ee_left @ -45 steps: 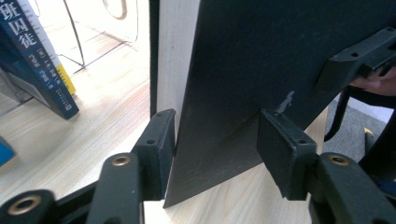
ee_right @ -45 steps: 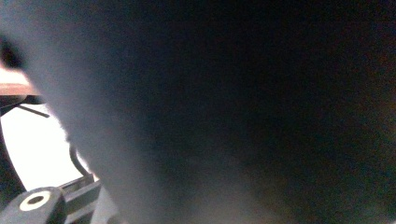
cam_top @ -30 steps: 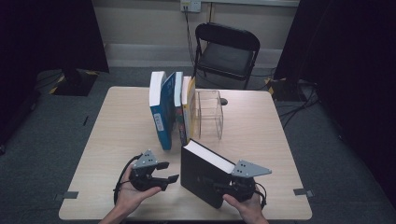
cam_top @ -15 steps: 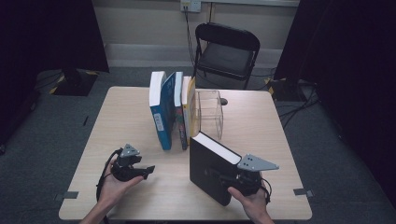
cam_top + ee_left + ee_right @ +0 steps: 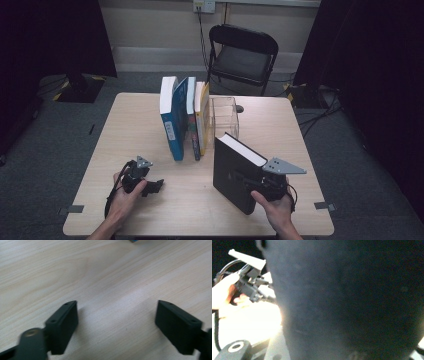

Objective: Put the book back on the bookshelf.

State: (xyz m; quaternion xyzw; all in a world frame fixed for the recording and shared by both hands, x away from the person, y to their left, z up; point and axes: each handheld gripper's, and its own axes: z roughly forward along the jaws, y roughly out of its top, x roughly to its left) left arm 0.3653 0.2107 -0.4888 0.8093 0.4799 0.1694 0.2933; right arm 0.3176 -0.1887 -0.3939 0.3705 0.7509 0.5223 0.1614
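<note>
Left tool (image 5: 150, 186) sits low over the bare surface (image 5: 150, 125) at the near left, jaws spread wide with nothing between them — they have just been opening, and the left gripper view has plain wood grain between the two pads. Well apart from the books.

Centre: a row of upright books (image 5: 184, 117) — white-and-blue, blue, yellow — stands against a clear acrylic bookend (image 5: 225, 116), which has free room on its right side.

Right: the black book (image 5: 235, 172) stands on its lower edge at the near right, tilted, pages up, just in front of the bookend. Right tool (image 5: 250, 182) is clamped on it at the near lower edge; the right gripper view is close against the dark cover, with the left tool (image 5: 249, 285) off to one side.

Step in hand, by my read: shelve the black book with the row. To do it well — keep the clamp firm, bring the book upright before sliding it in, and aim for the gap beside the bookend without bumping the row. Left tool is free to steady the standing books.
</note>
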